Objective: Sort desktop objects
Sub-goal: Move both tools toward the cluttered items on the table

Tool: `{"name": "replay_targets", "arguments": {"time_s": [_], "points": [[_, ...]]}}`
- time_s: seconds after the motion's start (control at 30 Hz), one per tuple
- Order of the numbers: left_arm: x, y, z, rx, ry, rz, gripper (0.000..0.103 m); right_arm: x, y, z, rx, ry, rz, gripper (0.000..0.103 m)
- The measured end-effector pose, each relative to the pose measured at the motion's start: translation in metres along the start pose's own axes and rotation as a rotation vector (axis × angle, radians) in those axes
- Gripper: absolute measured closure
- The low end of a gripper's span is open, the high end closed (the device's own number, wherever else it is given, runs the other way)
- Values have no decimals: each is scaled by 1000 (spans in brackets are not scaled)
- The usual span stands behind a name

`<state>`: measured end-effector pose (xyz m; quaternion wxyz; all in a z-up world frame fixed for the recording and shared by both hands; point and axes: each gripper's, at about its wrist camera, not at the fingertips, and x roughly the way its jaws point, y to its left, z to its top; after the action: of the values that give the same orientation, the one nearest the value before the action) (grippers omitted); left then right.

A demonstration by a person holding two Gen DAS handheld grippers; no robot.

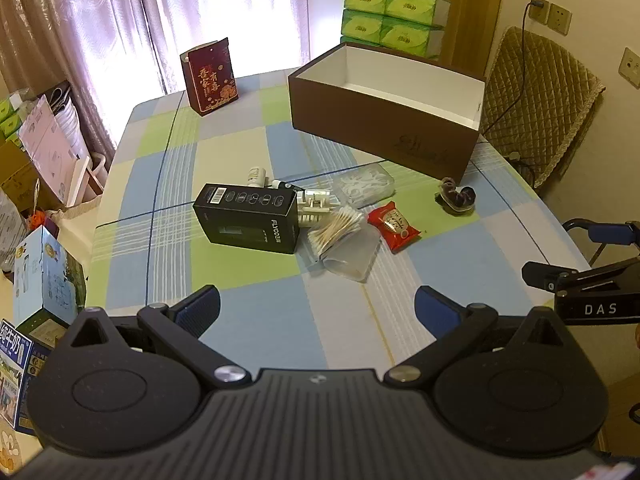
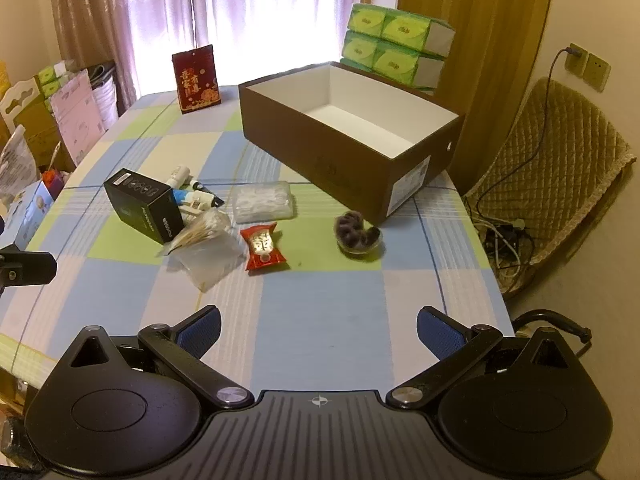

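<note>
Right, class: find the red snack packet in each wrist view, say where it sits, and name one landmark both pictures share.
Left wrist view: the red snack packet lies right of centre, just right of the cotton swabs.
Right wrist view: the red snack packet lies left of centre, in mid-picture.
Shared landmark: the open brown box behind it.

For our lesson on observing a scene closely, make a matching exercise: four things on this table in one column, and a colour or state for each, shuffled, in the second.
Things:
1. cardboard box
2. shaver box
3. snack packet
4. cotton swabs

Descriptions:
A. red, lying flat by itself
B. black, lying on its side
C. brown outside, white inside, open and empty
D. bundled in clear plastic

Pairs: 1-C, 2-B, 3-A, 4-D
</note>
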<state>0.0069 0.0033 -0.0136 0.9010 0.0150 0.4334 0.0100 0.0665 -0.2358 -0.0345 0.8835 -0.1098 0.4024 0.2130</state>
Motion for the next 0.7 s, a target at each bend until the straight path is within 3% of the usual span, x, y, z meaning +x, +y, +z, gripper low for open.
{"name": "replay_targets", "arguments": {"time_s": [0.7], "points": [[1, 13, 3, -10, -1, 2, 1, 5, 14, 9, -31, 5, 7, 2]]}}
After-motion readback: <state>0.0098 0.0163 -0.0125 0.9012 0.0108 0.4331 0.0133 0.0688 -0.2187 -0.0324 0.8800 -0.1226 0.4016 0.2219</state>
